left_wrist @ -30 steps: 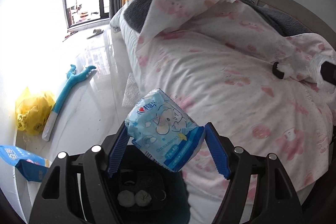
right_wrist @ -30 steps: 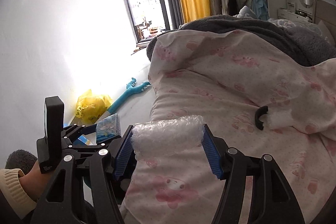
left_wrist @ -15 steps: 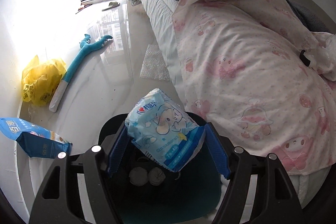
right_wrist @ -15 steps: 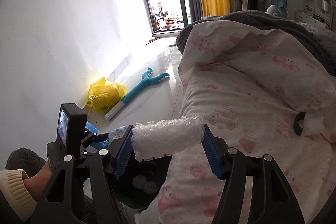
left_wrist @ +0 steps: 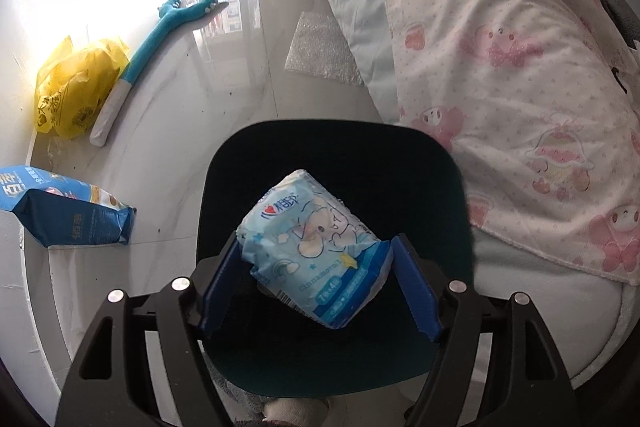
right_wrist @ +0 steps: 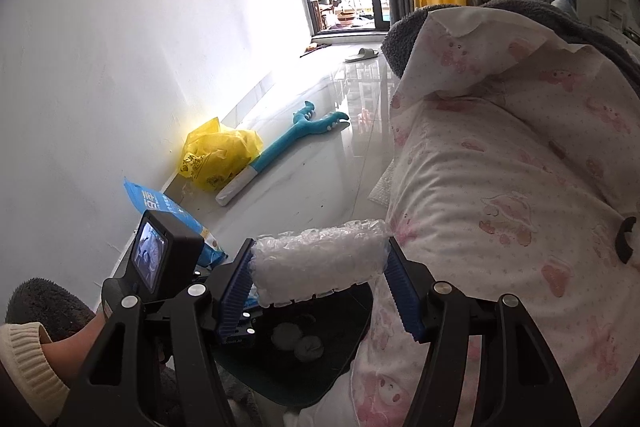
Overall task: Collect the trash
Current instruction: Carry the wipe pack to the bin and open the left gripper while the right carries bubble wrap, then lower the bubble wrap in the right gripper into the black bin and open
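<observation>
Nearest in the left wrist view, the left gripper has its blue fingers closed about halfway onto a light blue tissue pack, pinching it across its lower end while the rest juts forward, tilted, directly above the open mouth of the dark bin. The pack looks light, soft and squashy, with a slick plastic wrap, so a hold across the middle of its body would be steadier than one at the crinkled end seam; once the fingers part it should simply drop in. In the right wrist view, the right gripper is closed to a similar width on a roll of bubble wrap, held crosswise by its two ends; it is probably almost weightless and springy, so it gives under pressure and needs only a gentle squeeze. It hangs above the bin's near right edge, beside the pink bedcover. Two crumpled paper balls already lie in the bin. Farther out on the floor to the left are a blue bag and, beyond it, a yellow plastic bag.
</observation>
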Demonstrator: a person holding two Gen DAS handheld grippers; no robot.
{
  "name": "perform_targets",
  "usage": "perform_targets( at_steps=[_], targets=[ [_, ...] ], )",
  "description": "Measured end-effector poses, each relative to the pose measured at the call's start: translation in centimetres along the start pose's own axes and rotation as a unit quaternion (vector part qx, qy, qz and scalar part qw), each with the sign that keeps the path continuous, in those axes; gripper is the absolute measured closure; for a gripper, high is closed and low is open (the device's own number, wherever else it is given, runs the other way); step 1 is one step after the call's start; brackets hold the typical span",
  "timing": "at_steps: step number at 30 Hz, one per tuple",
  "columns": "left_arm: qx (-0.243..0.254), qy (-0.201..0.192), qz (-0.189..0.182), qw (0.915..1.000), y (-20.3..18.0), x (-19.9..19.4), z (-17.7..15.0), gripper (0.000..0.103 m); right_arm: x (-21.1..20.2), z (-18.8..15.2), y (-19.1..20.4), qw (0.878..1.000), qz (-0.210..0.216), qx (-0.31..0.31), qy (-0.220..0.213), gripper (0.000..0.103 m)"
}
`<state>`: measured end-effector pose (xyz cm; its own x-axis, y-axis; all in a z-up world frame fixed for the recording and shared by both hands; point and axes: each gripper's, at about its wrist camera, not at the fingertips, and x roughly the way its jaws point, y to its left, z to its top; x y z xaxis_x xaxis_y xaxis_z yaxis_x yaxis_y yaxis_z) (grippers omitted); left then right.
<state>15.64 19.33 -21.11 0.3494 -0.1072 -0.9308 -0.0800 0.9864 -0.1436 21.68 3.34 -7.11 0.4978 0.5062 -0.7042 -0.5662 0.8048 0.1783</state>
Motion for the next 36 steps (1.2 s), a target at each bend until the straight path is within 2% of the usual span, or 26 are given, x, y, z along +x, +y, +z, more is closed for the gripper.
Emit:
perform_targets(
  at_steps=[5,10,16,25,36],
  targets=[
    [0.003,0.027,-0.007,0.9996,0.9,0.7,-1.1,0.019,1.8,0.0,0.3,1.000,0.000,0.001,0.021,0.039],
    [-0.014,0.011,-0.014,0.9997,2.6,-0.5,-1.6,0.011,3.7,-0.5,0.9,0.999,-0.001,0.001,0.048,0.039],
    [-0.018,-0.008,-0.015,0.9997,4.0,-2.2,-1.7,0.011,5.8,-1.2,1.7,0.997,-0.003,-0.003,0.075,0.039],
    [-0.004,-0.085,-0.007,0.9964,5.5,-6.3,-2.0,0.012,9.0,-2.1,2.8,0.994,0.005,0.010,0.111,0.039],
    [0.002,-0.184,-0.015,0.9829,6.6,-12.2,-1.7,0.024,14.2,-4.9,4.3,0.985,-0.001,-0.005,0.174,0.039]
  ],
)
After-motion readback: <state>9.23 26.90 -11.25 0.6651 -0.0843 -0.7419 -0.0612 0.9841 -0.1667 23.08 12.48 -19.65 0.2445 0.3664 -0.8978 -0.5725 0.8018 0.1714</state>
